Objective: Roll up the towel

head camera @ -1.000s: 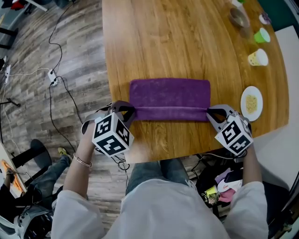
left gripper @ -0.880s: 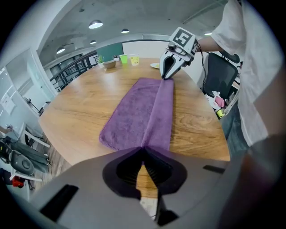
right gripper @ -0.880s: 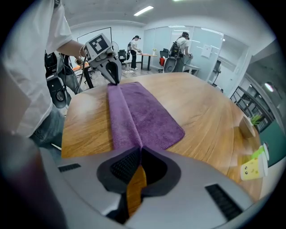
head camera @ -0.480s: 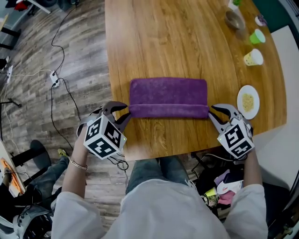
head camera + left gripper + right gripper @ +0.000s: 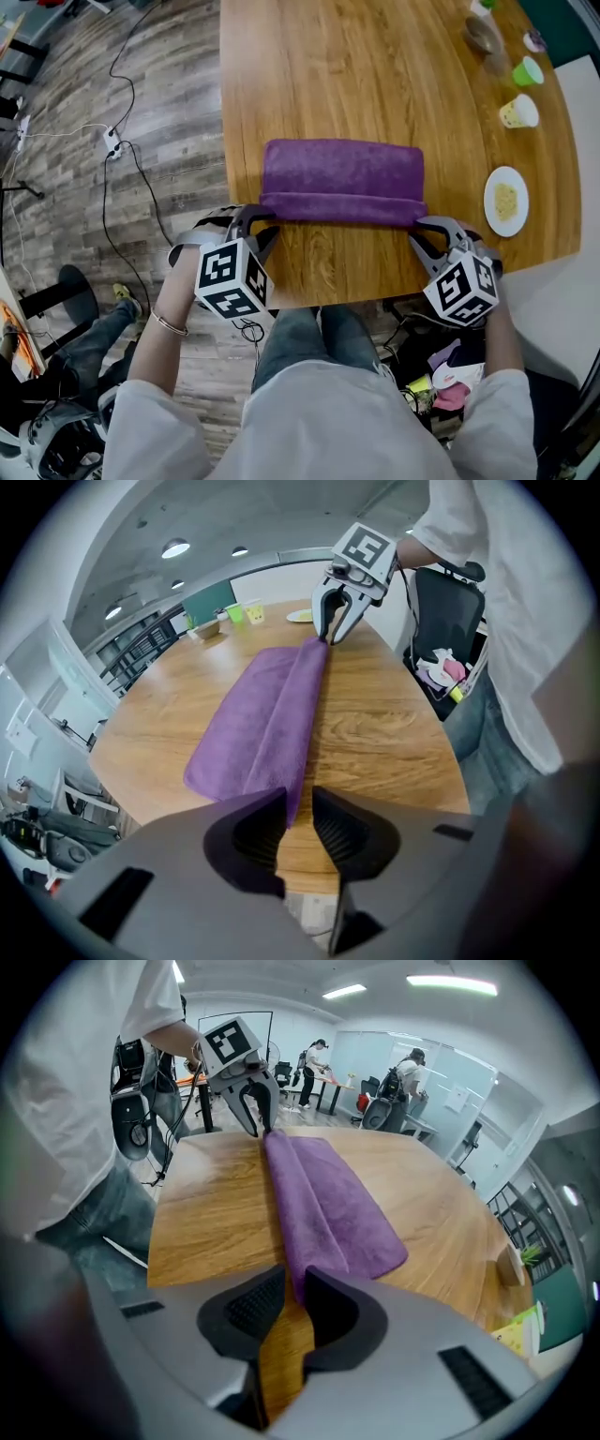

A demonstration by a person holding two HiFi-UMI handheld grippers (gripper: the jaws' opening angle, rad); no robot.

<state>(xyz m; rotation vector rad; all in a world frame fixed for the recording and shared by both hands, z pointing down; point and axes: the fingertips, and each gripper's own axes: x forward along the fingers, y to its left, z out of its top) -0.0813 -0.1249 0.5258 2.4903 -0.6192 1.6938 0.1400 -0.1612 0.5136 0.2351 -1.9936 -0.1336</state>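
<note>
A purple towel [image 5: 342,169] lies flat across the wooden table [image 5: 375,75]. Its near long edge is turned over into a thick fold [image 5: 342,208]. My left gripper [image 5: 255,223] sits at the fold's left end and my right gripper [image 5: 424,231] at its right end. In the left gripper view the jaws [image 5: 298,813] stand slightly apart, with the towel [image 5: 267,719] ending at their tips and bare wood showing in the gap. The right gripper [image 5: 294,1290] is also slightly open, and the towel [image 5: 323,1199] runs down to its tips without being pressed.
A white plate [image 5: 506,200], two small cups [image 5: 518,113] [image 5: 528,71] and a bowl [image 5: 483,36] stand at the table's right side. The table's near edge [image 5: 356,298] is just behind the grippers. Cables [image 5: 112,141] lie on the floor at the left. People sit far off in the right gripper view.
Both grippers were shut on the ends of the fold. They opened, drew back off the towel, and have come in again to the fold's ends with jaws slightly apart.
</note>
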